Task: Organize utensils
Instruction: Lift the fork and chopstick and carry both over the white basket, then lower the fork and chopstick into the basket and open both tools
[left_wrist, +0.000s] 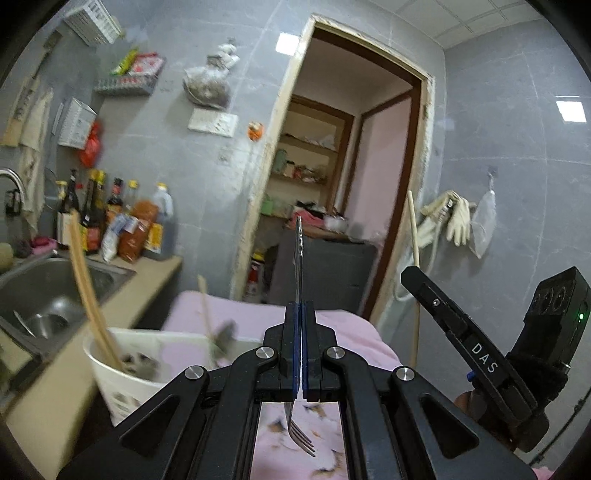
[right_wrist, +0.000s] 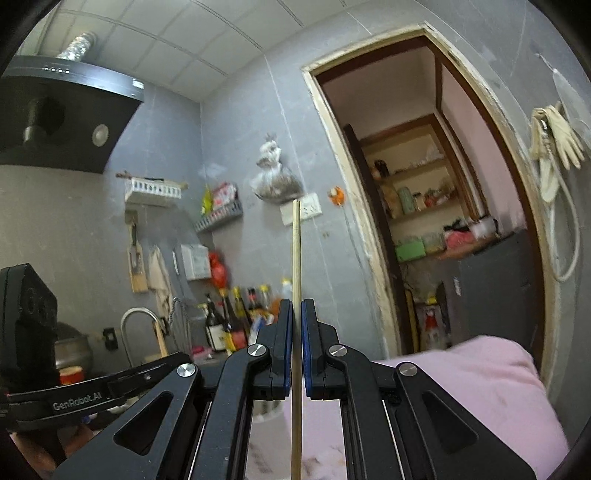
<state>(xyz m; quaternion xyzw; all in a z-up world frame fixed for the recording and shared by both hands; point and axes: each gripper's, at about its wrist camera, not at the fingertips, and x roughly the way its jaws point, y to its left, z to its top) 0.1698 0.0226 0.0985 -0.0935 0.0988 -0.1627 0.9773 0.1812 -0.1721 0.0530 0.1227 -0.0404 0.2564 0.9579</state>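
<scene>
Pinching a slim steel fork (left_wrist: 299, 266), left jaws closed, tines down, right jaws clamping a pale wooden chopstick (right_wrist: 296, 258)

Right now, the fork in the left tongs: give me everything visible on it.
The fork looks like shiny metal, slim, seen edge-on. The left tongs are shut on its middle, blue pads pressing both sides. The handle points up and away from the camera; the tines hang below the pads, toward the camera, over pink patterned cloth. Nothing else touches it. Any pattern on the handle is too blurred to tell.
</scene>
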